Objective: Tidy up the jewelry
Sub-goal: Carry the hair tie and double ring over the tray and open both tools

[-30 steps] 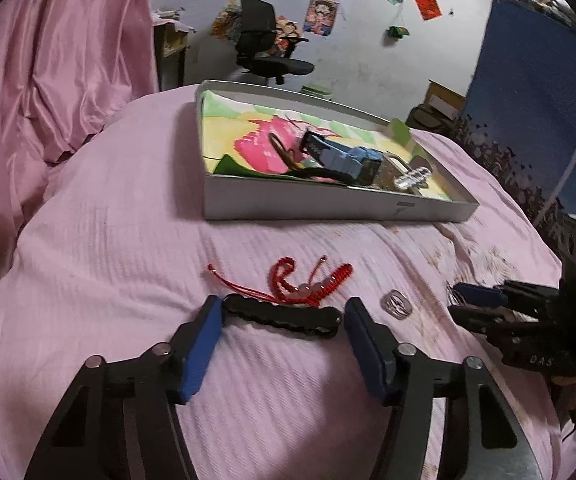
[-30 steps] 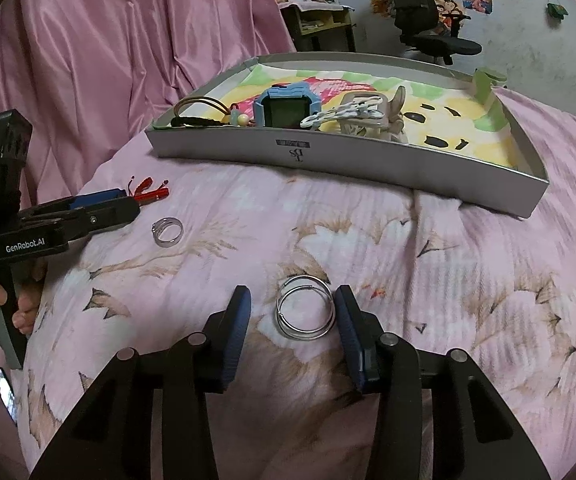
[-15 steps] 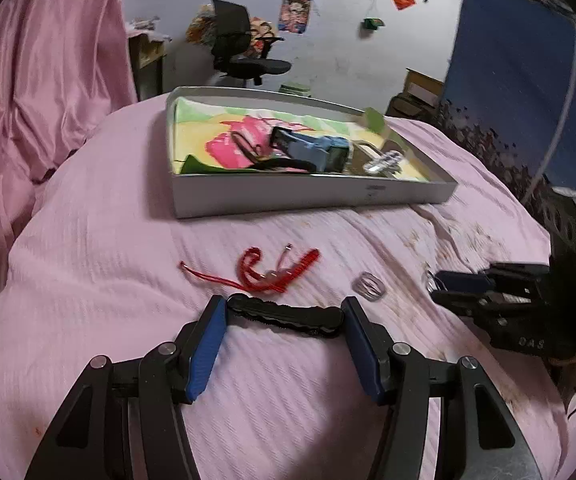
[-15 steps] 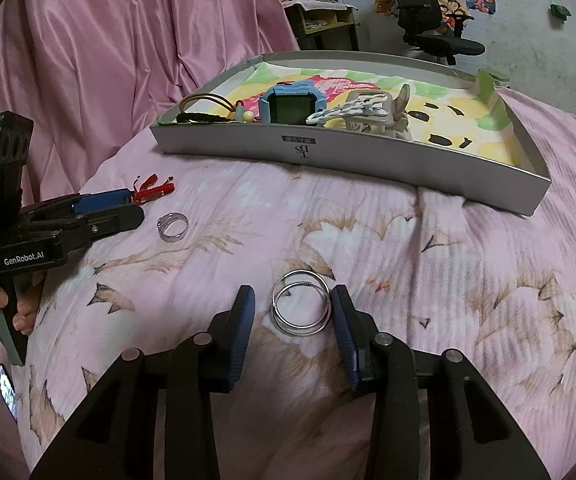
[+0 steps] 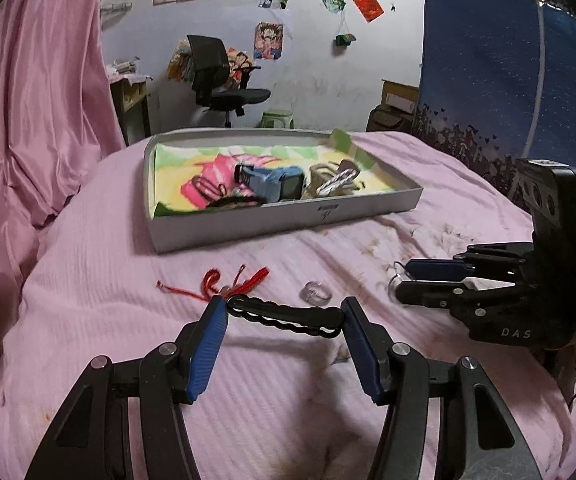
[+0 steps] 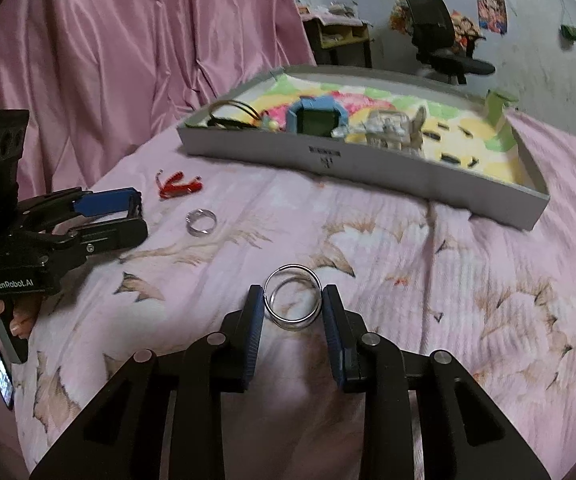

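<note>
My left gripper [image 5: 284, 316] is shut on a black beaded bracelet [image 5: 288, 315], held by its ends just above the pink bedspread. My right gripper [image 6: 293, 304] is shut on a pair of silver hoops [image 6: 293, 300] and also shows in the left wrist view [image 5: 404, 280]. A red cord bracelet [image 5: 224, 284] and a small silver ring [image 5: 317, 292] lie on the bedspread between the grippers; both also show in the right wrist view: the cord [image 6: 178, 186] and the ring [image 6: 201, 222]. A grey tray [image 5: 288, 220] behind them holds a blue watch [image 5: 276, 182], a silver chain [image 5: 336, 180] and dark bands.
A pink curtain [image 5: 36, 120] hangs at the left. An office chair [image 5: 224, 80] and a desk stand beyond the bed. A blue starry panel [image 5: 508, 92] rises at the right. A phone [image 6: 2, 378] lies near the left hand.
Both grippers have lifted and tilted up with their loads. The left gripper with the black bracelet has drawn back from the tray. The right fingers have closed in on the hoops.
</note>
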A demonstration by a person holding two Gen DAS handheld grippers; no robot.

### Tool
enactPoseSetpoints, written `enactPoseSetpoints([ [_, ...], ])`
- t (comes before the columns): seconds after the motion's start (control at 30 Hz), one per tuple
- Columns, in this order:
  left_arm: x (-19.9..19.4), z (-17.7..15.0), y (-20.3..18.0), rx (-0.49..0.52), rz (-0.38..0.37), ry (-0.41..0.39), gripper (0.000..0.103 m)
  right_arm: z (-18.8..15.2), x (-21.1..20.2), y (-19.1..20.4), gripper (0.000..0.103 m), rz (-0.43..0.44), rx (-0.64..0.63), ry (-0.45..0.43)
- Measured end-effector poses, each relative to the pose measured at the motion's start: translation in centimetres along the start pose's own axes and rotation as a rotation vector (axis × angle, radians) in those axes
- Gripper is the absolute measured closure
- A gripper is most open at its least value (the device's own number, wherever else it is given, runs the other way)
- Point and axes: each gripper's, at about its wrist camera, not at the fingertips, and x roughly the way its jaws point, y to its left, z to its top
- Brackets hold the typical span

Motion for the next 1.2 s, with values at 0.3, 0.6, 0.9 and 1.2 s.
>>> enactPoseSetpoints([
  [0.3, 0.4, 3.6, 0.7, -0.069, 0.004, -0.047, 0.047, 1.8, -1.7, 0.1, 0.077, 0.002, -0.038, -0.068],
  [0.6, 3.5, 7.7, 3.6, -0.199, 0.043, -0.055, 0.047, 6.3, -1.9, -1.0, 0.077, -0.036, -0.055, -0.139],
  [0.9, 6.8, 9.6, 5.3, -0.229, 0.127, -0.013, 0.047, 11.3, 0.1, -1.6, 0.077, -0.094, -0.062, -0.181],
  [1.2, 9.1, 9.3, 5.8, -0.237, 0.155, 0.057, 0.047, 12.7, 3.1, -2.0, 0.077, -0.163, -0.082, -0.152],
])
